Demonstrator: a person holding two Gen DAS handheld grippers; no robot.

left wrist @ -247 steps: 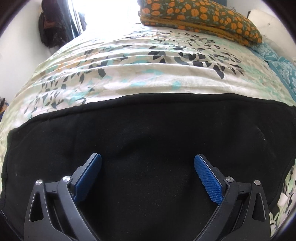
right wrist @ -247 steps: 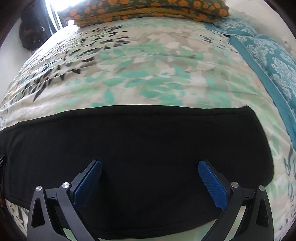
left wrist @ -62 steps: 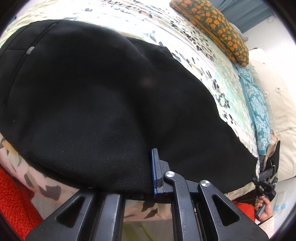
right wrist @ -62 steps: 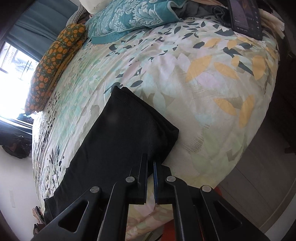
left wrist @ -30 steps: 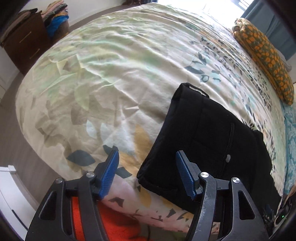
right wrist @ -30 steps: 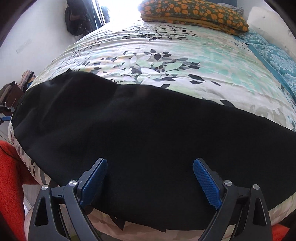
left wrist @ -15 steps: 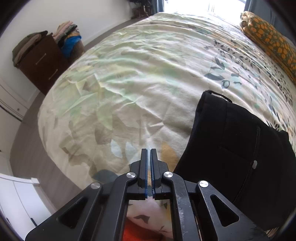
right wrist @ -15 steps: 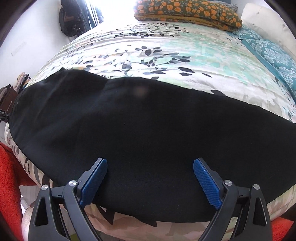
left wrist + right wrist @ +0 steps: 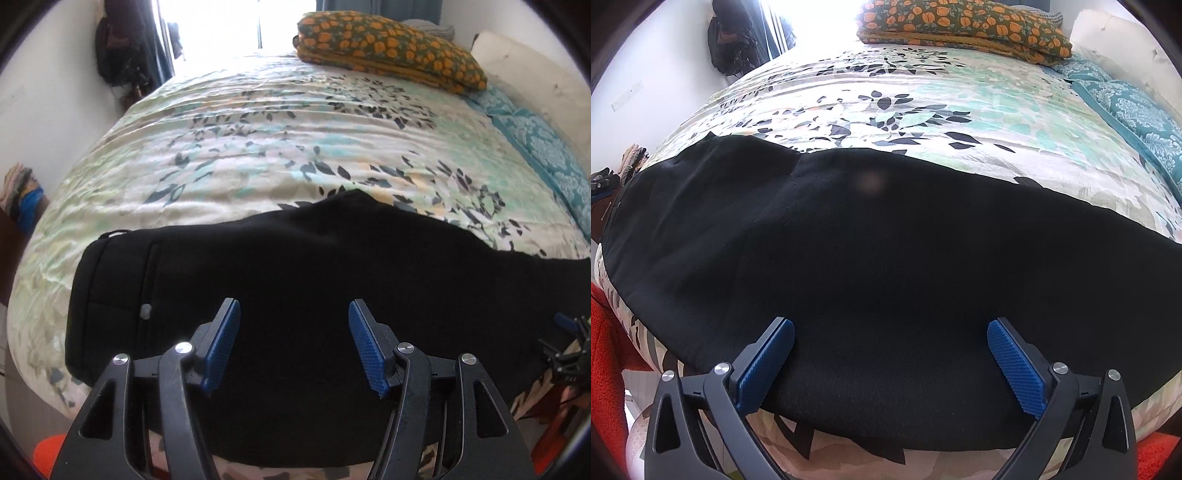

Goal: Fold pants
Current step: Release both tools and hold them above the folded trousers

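A: Where do things stand?

B: The black pants (image 9: 314, 266) lie flat along the near edge of the bed (image 9: 280, 140), already doubled leg on leg by the look of it. Both sets of tongs hover over them, empty. The left tongs (image 9: 293, 343) gape above the seat, waistband off to their left; the right tongs (image 9: 890, 365) gape wider over the leg.

A: So the next fold is lengthwise?

B: I'd judge so. Take the cuff end, beyond the right tongs, pinching both layers together, then carry it low toward the waistband so the edges meet squarely. A shallow bite risks dropping the under layer.
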